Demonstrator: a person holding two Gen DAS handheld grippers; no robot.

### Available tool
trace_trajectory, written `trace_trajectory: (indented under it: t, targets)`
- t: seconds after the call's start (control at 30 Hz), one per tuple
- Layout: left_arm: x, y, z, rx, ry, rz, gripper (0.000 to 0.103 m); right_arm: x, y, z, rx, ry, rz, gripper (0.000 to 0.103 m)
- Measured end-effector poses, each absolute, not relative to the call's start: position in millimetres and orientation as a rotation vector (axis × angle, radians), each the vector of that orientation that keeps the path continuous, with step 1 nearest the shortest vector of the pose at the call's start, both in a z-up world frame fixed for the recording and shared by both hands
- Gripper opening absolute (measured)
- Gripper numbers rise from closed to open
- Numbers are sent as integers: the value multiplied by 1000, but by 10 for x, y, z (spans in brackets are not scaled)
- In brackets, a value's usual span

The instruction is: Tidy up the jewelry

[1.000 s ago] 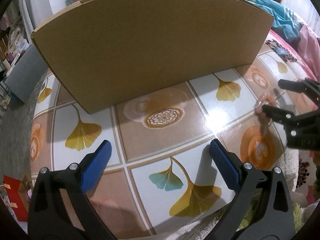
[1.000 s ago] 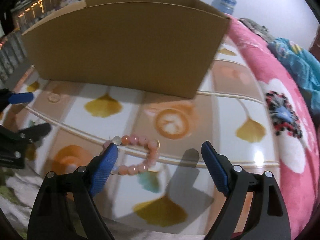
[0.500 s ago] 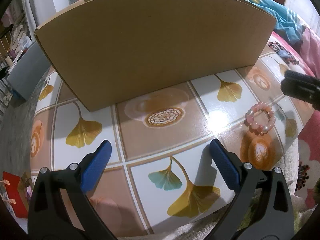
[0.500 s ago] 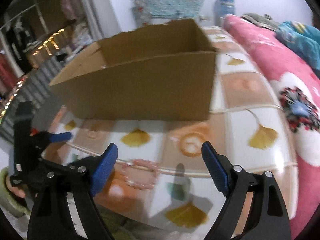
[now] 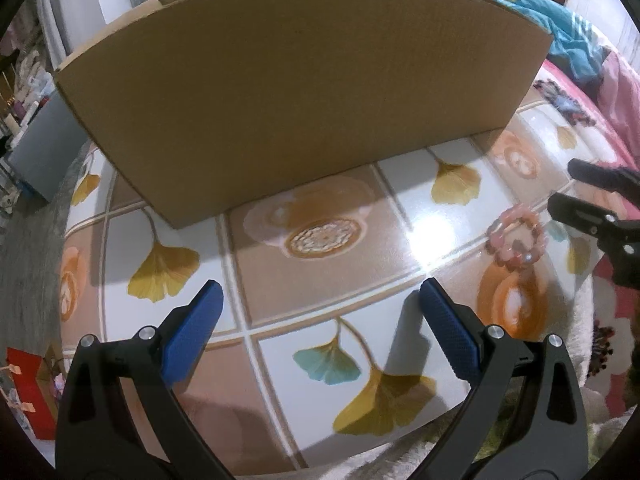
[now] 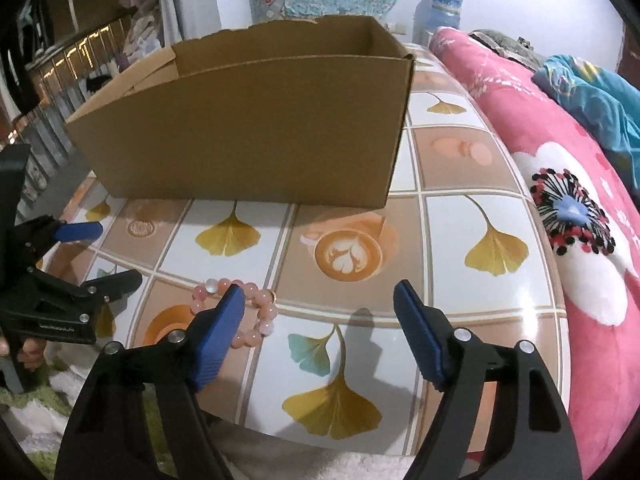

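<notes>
The right gripper (image 6: 320, 304) hangs above the near edge of the table (image 6: 452, 240), tilted downward, its blue-padded jaws wide but closing, with nothing between them but bare tabletop. The pink bead bracelet (image 6: 256, 312) lies flat on the table just to the left of this gripper's centre line; the left pad (image 6: 218, 334) covers part of the ring in the right wrist view, so whether pad and beads touch cannot be told. The ring is slightly oval, its longer stretch running roughly across the view, from left-far to right-near. To take it, I judge the gripper must shift left and come down so one side of the ring sits between the pads.

The left gripper (image 5: 320, 304) is held over the left part of the table, jaws wide apart and holding nothing. In its view the bracelet (image 5: 516, 236) sits well off to the right, close to the right gripper's black fingers (image 5: 576, 212). The right hand is plainly the nearer one.

Beyond the bracelet stands an open cardboard box (image 6: 248, 128), its long wall facing both grippers, with a clear strip of table between box and beads. The box top is open. To the right a pink flowered blanket (image 6: 560, 240) borders the table; the near table edge lies close behind the bracelet, so a nudge toward the person could push it off.
</notes>
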State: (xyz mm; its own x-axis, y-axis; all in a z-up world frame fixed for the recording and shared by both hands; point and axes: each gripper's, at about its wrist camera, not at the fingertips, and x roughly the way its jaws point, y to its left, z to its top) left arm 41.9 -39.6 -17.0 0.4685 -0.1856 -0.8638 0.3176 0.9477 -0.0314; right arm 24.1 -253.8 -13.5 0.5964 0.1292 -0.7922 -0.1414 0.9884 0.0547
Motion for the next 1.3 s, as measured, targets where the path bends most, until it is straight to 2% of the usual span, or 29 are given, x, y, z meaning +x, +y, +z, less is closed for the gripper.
trace_trajectory:
  t: [0.17, 0.43, 0.8, 1.3]
  targets:
    - [400, -573, -7, 96, 969, -422, 95, 247, -2646, -100, -1, 892, 151, 72]
    - [477, -1167, -105, 293, 961, -480, 95, 326, -2769, -159, -29, 891, 200, 61]
    - [538, -1238, -194, 341, 1011, -523, 95, 509, -2633, -257, -153, 920, 358, 51]
    - [533, -1138, -219, 326, 1011, -546, 95, 515, -2483, -254, -260, 943, 445, 49]
